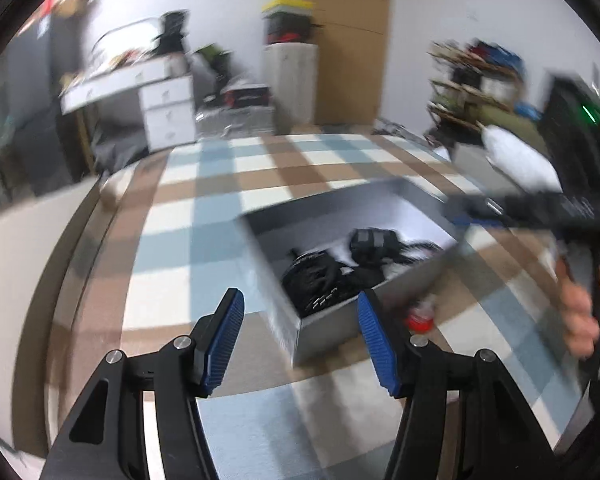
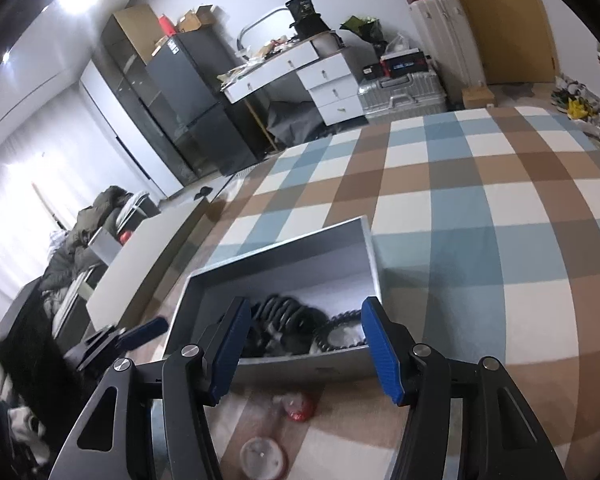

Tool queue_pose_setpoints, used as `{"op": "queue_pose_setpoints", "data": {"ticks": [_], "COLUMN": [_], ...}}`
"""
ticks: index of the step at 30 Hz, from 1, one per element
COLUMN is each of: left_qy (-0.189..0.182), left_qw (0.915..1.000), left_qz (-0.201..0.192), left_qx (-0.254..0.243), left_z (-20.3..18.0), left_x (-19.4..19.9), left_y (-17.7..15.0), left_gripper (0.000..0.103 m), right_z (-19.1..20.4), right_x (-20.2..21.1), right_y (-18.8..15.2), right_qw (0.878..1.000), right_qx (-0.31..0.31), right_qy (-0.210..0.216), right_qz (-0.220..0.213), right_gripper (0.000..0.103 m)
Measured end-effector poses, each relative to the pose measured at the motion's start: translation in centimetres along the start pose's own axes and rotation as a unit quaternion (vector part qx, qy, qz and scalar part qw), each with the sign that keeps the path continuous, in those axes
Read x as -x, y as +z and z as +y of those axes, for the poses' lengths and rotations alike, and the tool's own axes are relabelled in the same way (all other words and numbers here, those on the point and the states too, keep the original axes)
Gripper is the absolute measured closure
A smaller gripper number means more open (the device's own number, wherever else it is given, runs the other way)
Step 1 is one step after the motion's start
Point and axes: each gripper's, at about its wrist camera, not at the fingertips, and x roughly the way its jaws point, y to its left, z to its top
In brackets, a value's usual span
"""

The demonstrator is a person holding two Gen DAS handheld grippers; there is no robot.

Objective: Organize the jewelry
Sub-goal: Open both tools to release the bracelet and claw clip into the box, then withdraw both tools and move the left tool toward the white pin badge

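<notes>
Hovering over the checked bed cover [image 2: 480, 208], both claws stand partly open with nothing between their pads: the left claw [image 1: 300, 336] near the grey box's [image 1: 332, 328] near corner, the right claw [image 2: 302, 348] above the box's near wall [image 2: 300, 368]. Dark jewelry, coiled beaded strands and bracelets [image 2: 288, 316], lies heaped inside the box against that near wall. Outside the box, just in front of the same wall, sit a small red-capped container [image 2: 298, 406] and a round clear lid or dish [image 2: 263, 456]. Because the strands look tangled together, a pinch on one could drag its neighbours up and spill them over the wall. The box looks light on soft bedding, so a claw catching its rim may tip or shove it. The small container could roll away if nudged.
</notes>
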Motion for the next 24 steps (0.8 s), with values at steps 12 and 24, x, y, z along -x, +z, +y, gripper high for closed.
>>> {"op": "queue_pose_setpoints", "data": {"ticks": [12, 24], "left_qy": [-0.041, -0.076], "left_qw": [0.9989, 0.9968], "left_qz": [-0.022, 0.019], "left_qx": [0.007, -0.018], "left_z": [-1.4, -4.2], "left_x": [1.7, 1.9], "left_y": [0.0, -1.9], "left_gripper": [0.049, 0.020], "right_z": [1.9, 2.3], "right_x": [2.4, 3.1], "right_y": [-2.0, -4.9], "right_qw": [0.999, 0.997], "right_qx": [0.032, 0.060], "right_qy": [0.001, -0.035], "right_qz": [0.004, 0.025], "right_gripper": [0.044, 0.041]}}
